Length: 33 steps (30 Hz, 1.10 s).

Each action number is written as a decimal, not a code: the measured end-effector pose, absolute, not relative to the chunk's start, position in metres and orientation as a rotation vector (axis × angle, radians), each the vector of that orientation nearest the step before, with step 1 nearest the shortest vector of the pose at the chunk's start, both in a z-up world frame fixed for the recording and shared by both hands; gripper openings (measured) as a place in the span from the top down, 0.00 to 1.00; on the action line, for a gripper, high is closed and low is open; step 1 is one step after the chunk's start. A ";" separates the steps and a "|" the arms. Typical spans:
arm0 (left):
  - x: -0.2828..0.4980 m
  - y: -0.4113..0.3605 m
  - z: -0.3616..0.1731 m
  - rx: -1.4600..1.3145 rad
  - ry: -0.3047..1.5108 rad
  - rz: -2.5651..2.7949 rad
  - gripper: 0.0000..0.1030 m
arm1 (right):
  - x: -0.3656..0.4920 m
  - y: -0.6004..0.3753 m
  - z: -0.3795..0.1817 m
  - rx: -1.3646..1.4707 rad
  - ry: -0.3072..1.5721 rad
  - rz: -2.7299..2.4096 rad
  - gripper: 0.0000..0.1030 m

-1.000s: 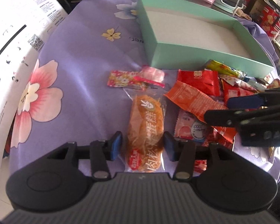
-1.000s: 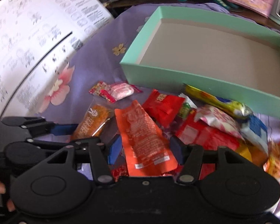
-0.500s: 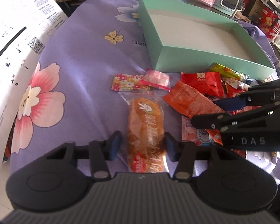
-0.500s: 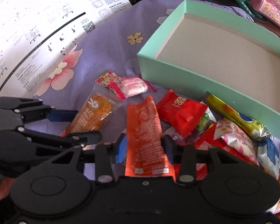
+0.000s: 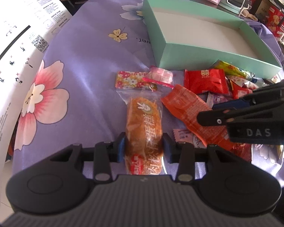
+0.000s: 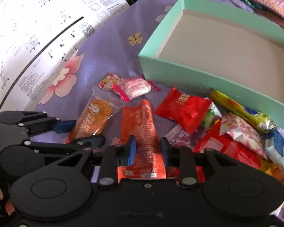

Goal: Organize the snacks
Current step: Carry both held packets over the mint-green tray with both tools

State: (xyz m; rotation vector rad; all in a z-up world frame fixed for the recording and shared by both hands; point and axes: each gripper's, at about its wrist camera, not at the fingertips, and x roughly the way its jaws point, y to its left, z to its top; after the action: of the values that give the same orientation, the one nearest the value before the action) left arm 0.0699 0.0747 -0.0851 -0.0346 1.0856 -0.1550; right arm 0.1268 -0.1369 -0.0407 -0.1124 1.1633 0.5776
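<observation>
A clear packet with an orange-brown cake [image 5: 143, 121] lies on the purple flowered cloth, and my left gripper [image 5: 143, 147] is shut on its near end, both blue pads pressing its sides. Just to the right, my right gripper [image 6: 147, 149] is shut on a long orange snack packet [image 6: 140, 121], which bulges between the pads. In the right wrist view the left gripper [image 6: 66, 132] shows at the left, beside the cake packet [image 6: 92, 119]. Beyond both stands an empty mint-green box [image 5: 208, 56] with a pale floor.
A flowery flat packet [image 5: 130, 80] and a pink candy [image 5: 161, 74] lie before the box. A red packet [image 6: 183, 111], a yellow-green one [image 6: 242, 113] and several more are heaped at the right. A big white printed sheet [image 5: 13, 47] covers the left side.
Both grippers' jaws have closed: the left onto the cake packet, the right onto the orange packet. Both packets stay on the cloth.
</observation>
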 end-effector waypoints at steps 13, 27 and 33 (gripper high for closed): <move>0.058 0.074 -0.049 -0.060 1.013 -0.143 0.63 | 0.110 -0.154 -0.012 0.004 1.088 0.606 0.85; 0.131 0.040 0.015 -0.016 0.893 -0.204 0.63 | 0.170 -0.212 0.039 0.126 0.929 0.439 0.85; 0.219 0.003 0.016 0.027 0.895 -0.229 0.63 | 0.238 -0.229 0.035 0.162 0.922 0.326 0.85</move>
State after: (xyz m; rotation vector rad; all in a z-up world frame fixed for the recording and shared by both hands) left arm 0.2188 0.0033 0.0162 0.0273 0.8951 -0.2287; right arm 0.2381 -0.2287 0.0351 0.1622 0.9220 0.3256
